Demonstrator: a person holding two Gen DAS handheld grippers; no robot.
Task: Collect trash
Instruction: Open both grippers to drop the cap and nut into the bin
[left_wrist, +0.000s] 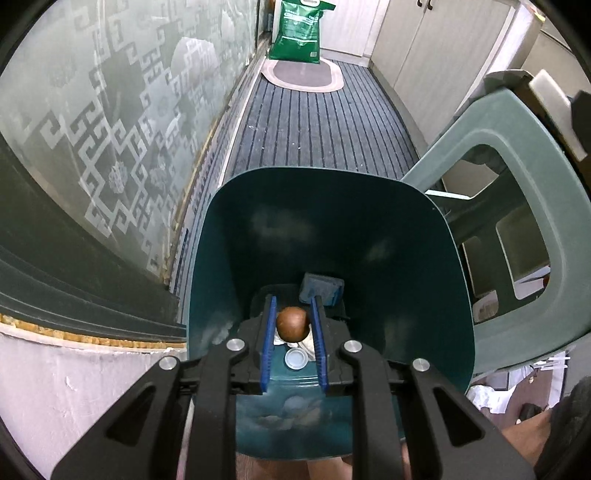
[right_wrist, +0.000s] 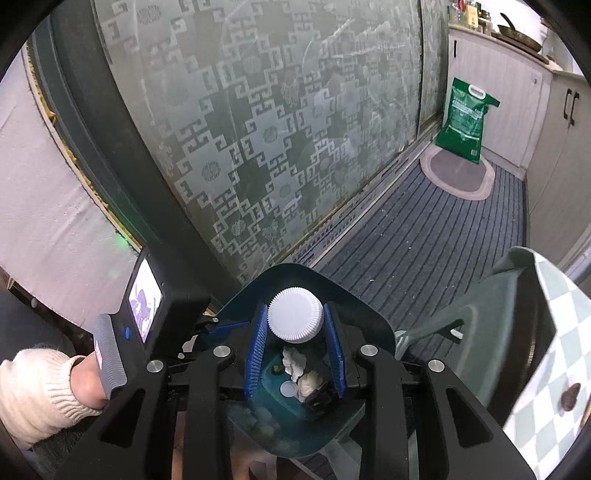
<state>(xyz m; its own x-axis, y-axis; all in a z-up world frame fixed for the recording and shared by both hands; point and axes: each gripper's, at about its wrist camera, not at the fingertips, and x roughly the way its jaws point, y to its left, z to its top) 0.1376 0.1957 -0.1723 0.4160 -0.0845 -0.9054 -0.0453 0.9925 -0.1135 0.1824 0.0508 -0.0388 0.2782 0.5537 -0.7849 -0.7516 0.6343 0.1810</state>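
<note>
A dark teal trash bin is seen from above in both wrist views, standing on a grey striped floor mat. In the left wrist view, the left gripper is held over the open bin, and a brown round object is gripped between its blue jaws. Below it, at the bottom of the bin, a small white cap and some crumpled white paper are lying. In the right wrist view, the right gripper is also positioned above the bin, and its jaws are closed on a white ribbed lid, probably of a bottle; the body under the lid cannot be told. A grey-green plastic chair is placed at 3 o'clock from the bin, and a green bag is standing at 12 o'clock, well apart, beside an oval rug.
</note>
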